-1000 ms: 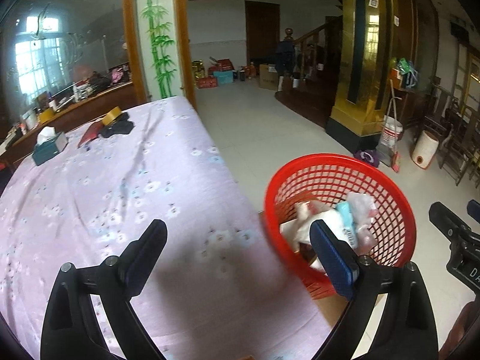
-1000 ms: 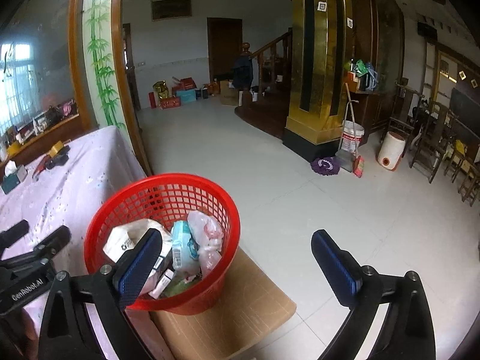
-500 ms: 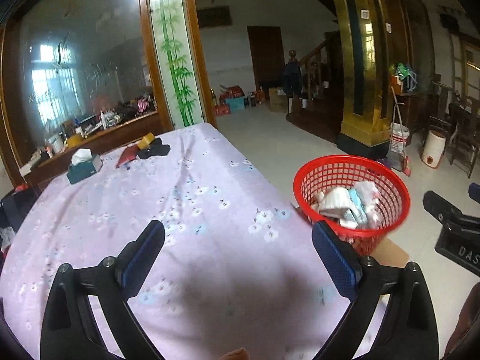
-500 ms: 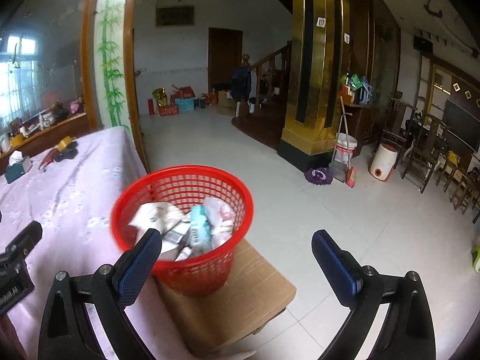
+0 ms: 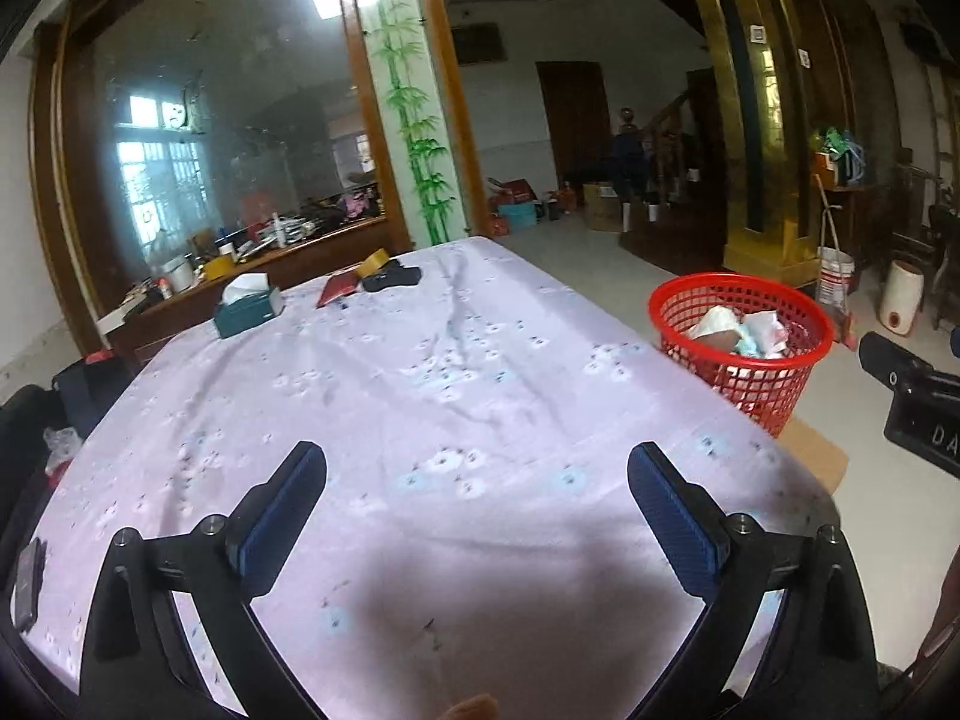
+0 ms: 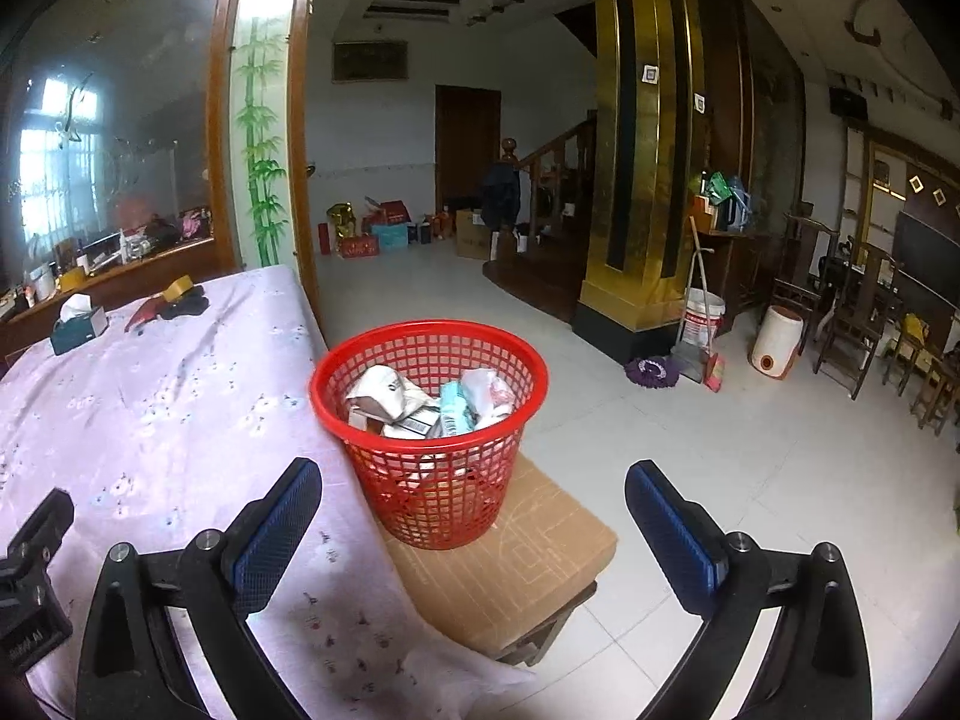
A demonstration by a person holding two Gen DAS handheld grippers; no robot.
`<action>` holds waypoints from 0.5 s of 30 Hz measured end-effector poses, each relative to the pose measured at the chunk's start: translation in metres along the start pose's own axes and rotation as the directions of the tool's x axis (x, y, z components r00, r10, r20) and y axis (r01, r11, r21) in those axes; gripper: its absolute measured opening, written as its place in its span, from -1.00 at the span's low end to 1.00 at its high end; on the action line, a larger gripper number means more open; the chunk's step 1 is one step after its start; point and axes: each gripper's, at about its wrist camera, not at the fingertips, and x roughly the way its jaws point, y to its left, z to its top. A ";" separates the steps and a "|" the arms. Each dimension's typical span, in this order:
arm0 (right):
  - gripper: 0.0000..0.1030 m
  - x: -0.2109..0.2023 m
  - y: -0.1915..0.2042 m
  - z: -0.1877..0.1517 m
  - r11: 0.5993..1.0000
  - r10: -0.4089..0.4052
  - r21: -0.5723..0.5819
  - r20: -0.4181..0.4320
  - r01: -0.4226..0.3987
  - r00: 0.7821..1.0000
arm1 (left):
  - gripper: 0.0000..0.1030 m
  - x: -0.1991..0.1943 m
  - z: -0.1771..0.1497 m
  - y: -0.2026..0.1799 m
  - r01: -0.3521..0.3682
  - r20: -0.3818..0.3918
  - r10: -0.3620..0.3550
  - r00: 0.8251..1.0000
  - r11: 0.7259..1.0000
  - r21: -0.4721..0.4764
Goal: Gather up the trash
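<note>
- left gripper [image 5: 477,495]: jaws spread wide, nothing between the pads; it hangs over the near part of the lilac floral tablecloth [image 5: 384,384]. a second ago it looked down close beside the basket rim; now it has pulled back and up, so most of the table shows.
- right gripper [image 6: 474,507]: jaws likewise wide apart and empty, aimed past the table edge; it too has retreated from the basket.
- red mesh basket [image 6: 429,414]: stands on a cardboard-covered stool [image 6: 540,558] just beside the table, holding crumpled wrappers and cartons [image 6: 420,402].
- far end of table: tissue box [image 5: 249,303], red booklet [image 5: 337,290], tape roll [image 5: 373,262] and a dark object [image 5: 393,279]; no loose trash is visible on the cloth.
- judgement: with both grippers empty and withdrawn, collection seems finished or nearly so.
</note>
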 end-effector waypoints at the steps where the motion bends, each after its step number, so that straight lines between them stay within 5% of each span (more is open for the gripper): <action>1: 0.99 -0.001 0.003 -0.001 1.000 0.003 -0.003 0.002 -0.003 1.000 | 0.94 -0.001 -0.003 0.001 -0.009 0.004 0.009 1.000 1.000 -0.005; 15: 0.99 0.006 0.028 -0.009 0.995 -0.004 -0.096 0.009 0.005 1.000 | 0.94 0.014 -0.018 0.013 0.016 -0.058 -0.019 0.998 0.998 -0.054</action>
